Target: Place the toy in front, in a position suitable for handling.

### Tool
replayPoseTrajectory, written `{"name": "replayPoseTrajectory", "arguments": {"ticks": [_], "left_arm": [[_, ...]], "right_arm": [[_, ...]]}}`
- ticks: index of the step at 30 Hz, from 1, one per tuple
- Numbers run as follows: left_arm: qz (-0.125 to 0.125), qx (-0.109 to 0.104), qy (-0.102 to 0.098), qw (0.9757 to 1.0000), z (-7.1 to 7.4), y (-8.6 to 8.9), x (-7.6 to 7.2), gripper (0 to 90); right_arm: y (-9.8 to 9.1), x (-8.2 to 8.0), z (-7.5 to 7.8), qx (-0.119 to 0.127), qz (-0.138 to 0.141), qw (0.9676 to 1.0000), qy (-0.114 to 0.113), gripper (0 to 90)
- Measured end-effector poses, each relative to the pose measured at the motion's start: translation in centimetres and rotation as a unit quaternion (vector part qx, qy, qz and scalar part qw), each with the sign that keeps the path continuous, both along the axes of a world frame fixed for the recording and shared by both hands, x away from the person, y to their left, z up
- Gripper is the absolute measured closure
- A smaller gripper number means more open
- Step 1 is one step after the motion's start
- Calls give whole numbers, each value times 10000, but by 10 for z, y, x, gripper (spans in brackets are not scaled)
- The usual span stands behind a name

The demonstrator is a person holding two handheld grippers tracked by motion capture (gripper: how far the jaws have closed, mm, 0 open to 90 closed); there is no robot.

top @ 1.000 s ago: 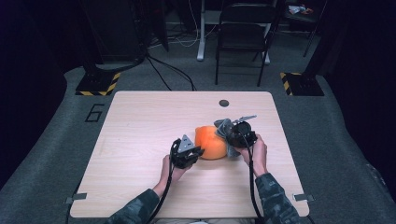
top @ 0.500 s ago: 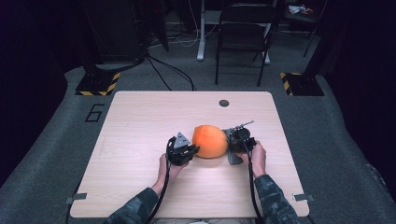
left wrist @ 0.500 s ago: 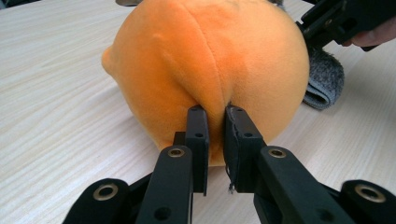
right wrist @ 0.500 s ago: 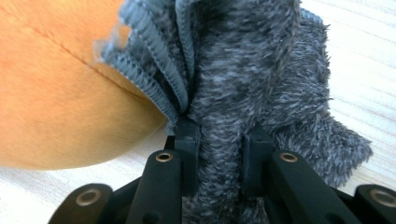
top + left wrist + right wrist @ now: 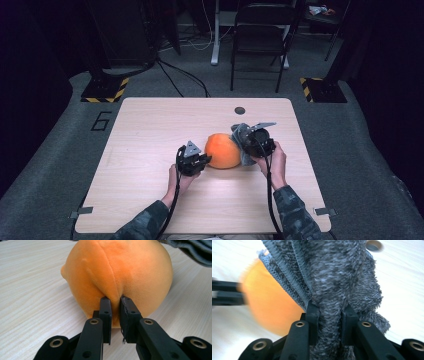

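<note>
An orange plush ball [image 5: 223, 150] [image 5: 117, 275] rests near the middle of the wooden table [image 5: 150, 130]. My left gripper [image 5: 196, 161] [image 5: 114, 301] sits at its left side, shut on a pinched fold of the orange fabric. On the ball's right, my right gripper [image 5: 250, 142] [image 5: 328, 311] is shut on a bunched grey fuzzy cloth [image 5: 242, 137] [image 5: 337, 272], which lies against the ball's right side. In the right gripper view the orange plush ball [image 5: 269, 305] is blurred at the left behind the cloth.
A round cable hole [image 5: 240, 110] sits in the table near its far edge. A folding chair [image 5: 262, 35] stands on the floor beyond the table. Stand bases with yellow-black tape [image 5: 105, 90] flank the far corners.
The right gripper has carried the grey cloth from over the ball's top round to its right side. The ball's orange top is now bare. The left gripper has held its place.
</note>
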State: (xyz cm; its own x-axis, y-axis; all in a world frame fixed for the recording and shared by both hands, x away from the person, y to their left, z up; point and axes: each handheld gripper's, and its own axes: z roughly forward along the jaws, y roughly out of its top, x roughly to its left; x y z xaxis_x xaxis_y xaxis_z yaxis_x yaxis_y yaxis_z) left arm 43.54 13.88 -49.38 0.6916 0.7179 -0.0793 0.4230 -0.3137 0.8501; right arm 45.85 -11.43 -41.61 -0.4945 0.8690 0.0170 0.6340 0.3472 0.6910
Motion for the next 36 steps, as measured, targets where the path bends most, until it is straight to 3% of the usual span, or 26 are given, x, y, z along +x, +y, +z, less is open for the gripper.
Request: {"name": "replayPoseTrajectory", "arguments": {"ticks": [3, 6, 9, 10, 13, 16, 21, 27, 31, 36], "left_arm": [[18, 22, -19, 10000, 0, 1, 1, 800], [42, -13, 4, 10000, -1, 2, 1, 778], [81, 135, -29, 9999, 1, 1, 0, 667], [124, 309, -66, 9994, 2, 1, -1, 615], [200, 512, -81, 9985, 1, -2, -2, 508], [207, 523, -128, 9983, -1, -7, -3, 463], [182, 695, -339, 9968, -9, -18, -8, 542], [185, 565, -414, 9974, -8, -15, -7, 755], [88, 431, -305, 9986, 2, -11, -6, 778], [31, 100, -176, 9998, 15, -3, -4, 783]], "right_arm": [[16, -2, -2, -74, 251, 9997, 3, 730], [23, 0, -11, -136, 221, 9997, 49, 732], [19, 3, -13, -75, 205, 9997, 57, 732], [17, 4, -13, -83, 178, 9998, 48, 732], [15, 6, -15, -41, 99, 9999, 58, 732], [14, 6, -17, -3, 70, 10000, 49, 732], [15, 6, -18, -26, 73, 10000, 4, 733], [14, 5, -17, -7, 60, 10000, -6, 732], [13, 3, -11, -23, 12, 10000, -46, 732], [9, 1, -1, 112, 2, 9999, -61, 731]]}}
